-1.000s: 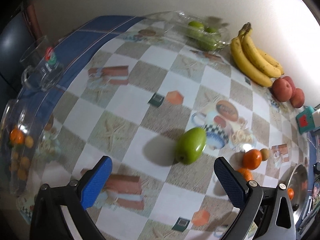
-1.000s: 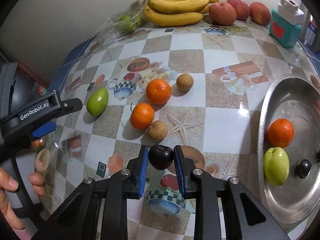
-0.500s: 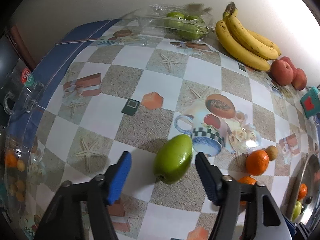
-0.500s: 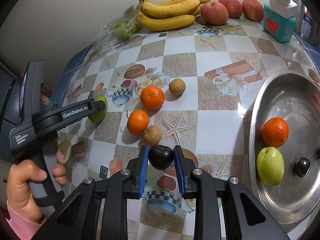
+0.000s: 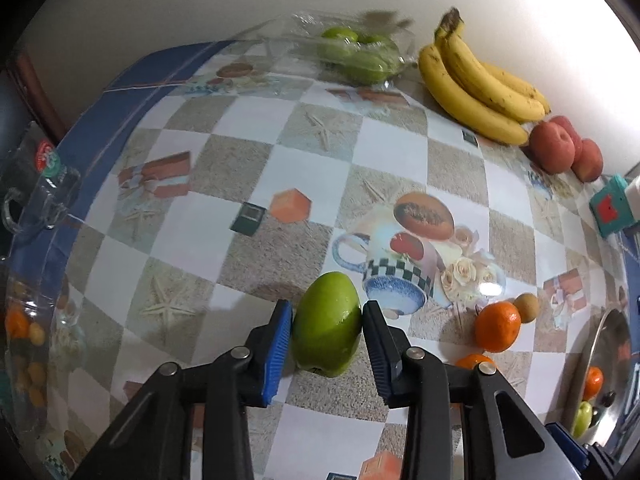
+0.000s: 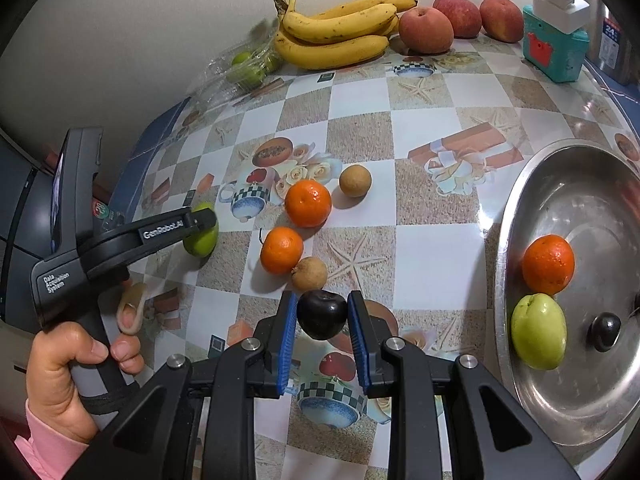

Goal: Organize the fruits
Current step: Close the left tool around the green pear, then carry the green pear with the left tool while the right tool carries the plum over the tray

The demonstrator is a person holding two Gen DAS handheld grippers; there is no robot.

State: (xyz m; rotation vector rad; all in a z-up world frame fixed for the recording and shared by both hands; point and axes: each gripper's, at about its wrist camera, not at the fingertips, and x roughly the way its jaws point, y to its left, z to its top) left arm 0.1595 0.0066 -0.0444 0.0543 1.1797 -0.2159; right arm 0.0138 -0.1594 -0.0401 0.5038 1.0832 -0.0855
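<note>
My left gripper (image 5: 327, 320) is shut on a green fruit (image 5: 327, 322) that rests on the patterned tablecloth; it also shows in the right wrist view (image 6: 202, 236). My right gripper (image 6: 322, 314) is shut on a dark plum (image 6: 322, 314) held above the table. A steel tray (image 6: 504, 240) at the right holds an orange (image 6: 548, 264), a green fruit (image 6: 538, 330) and a dark plum (image 6: 606, 332). Two oranges (image 6: 308, 203) (image 6: 281, 250) and two small brown fruits (image 6: 355, 180) (image 6: 309, 274) lie loose mid-table.
Bananas (image 6: 336, 36), red apples (image 6: 426, 30) and a clear pack of green fruit (image 6: 248, 70) line the back wall. A teal box (image 6: 556, 52) stands at the back right. A glass mug (image 5: 36, 188) and a clear container (image 5: 24, 340) sit at the left edge.
My left gripper moved forward around the green fruit and closed on it. My right gripper kept hold of the dark plum and barely moved.
</note>
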